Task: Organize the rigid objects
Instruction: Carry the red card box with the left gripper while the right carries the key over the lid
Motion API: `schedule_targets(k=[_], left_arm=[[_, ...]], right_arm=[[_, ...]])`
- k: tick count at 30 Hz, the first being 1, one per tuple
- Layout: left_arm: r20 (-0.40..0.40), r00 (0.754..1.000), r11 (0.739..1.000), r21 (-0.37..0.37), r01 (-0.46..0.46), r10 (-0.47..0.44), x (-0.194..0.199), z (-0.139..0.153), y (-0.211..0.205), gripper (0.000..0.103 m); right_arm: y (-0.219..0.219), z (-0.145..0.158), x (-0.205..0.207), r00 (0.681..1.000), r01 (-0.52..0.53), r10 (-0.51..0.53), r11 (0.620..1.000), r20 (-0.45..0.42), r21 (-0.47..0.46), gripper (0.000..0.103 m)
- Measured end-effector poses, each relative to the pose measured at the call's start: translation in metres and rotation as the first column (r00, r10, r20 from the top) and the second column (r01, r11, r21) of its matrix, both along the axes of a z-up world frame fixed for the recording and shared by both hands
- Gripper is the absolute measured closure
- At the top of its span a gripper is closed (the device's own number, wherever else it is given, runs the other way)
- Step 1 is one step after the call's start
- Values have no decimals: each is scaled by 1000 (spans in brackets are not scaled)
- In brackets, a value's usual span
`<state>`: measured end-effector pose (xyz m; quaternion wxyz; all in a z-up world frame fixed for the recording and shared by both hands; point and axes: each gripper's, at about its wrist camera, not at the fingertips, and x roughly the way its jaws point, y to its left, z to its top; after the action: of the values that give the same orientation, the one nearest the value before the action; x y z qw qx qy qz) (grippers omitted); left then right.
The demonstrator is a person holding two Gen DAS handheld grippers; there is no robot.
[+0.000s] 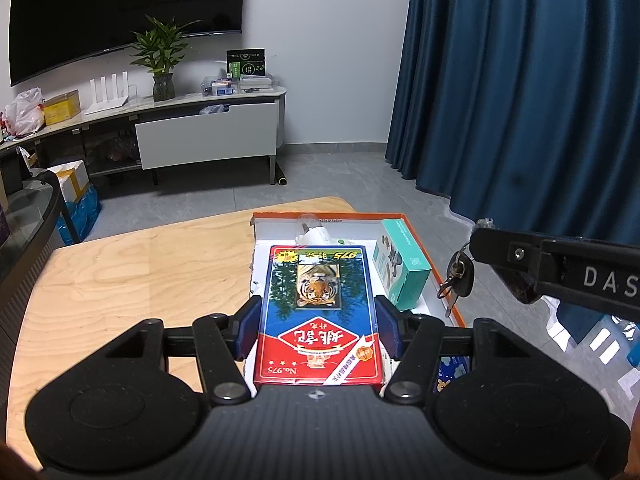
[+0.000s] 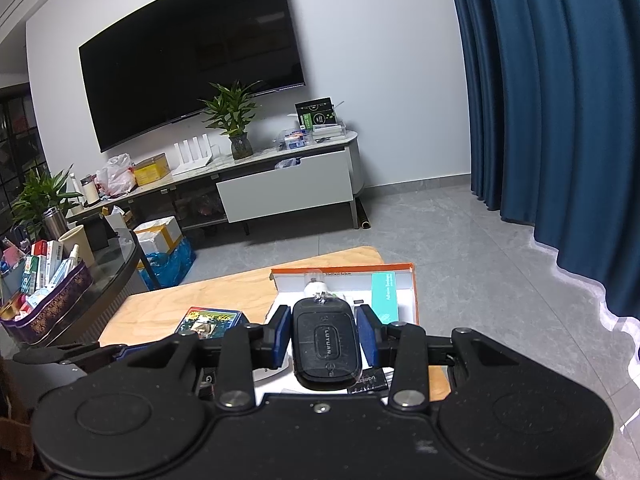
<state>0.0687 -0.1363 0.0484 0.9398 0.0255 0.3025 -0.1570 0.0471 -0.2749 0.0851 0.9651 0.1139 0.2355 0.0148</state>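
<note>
A blue and red playing-card box [image 1: 320, 344] with a tiger picture is clamped between the blue pads of my left gripper [image 1: 318, 304]. It hangs over the near end of a white carton with an orange rim [image 1: 400, 216]. Inside the carton lie a teal box [image 1: 404, 276] and a light bulb [image 1: 316, 232]. My right gripper [image 2: 324, 320] is shut on a black key fob [image 2: 326, 348] above the same carton [image 2: 412, 280]. Its keys [image 1: 460, 276] dangle beside the carton's right rim. The card box [image 2: 210, 322] shows to the left in the right wrist view.
The carton sits at the far right of a light wooden table [image 1: 140, 280]. A dark glass table with a basket of small items [image 2: 48, 300] stands to the left. Blue curtains [image 1: 520, 100] hang at the right, and a TV cabinet [image 1: 208, 136] stands across the grey floor.
</note>
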Motion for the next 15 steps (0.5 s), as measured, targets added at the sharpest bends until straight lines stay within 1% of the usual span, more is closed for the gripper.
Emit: schedule_targets(k=[15], left_arm=[[-3, 1000, 1000, 2, 5, -5, 1, -1, -2, 43]], right_arm=[[0, 0, 0, 1000, -2, 2, 1000, -1, -1, 58]])
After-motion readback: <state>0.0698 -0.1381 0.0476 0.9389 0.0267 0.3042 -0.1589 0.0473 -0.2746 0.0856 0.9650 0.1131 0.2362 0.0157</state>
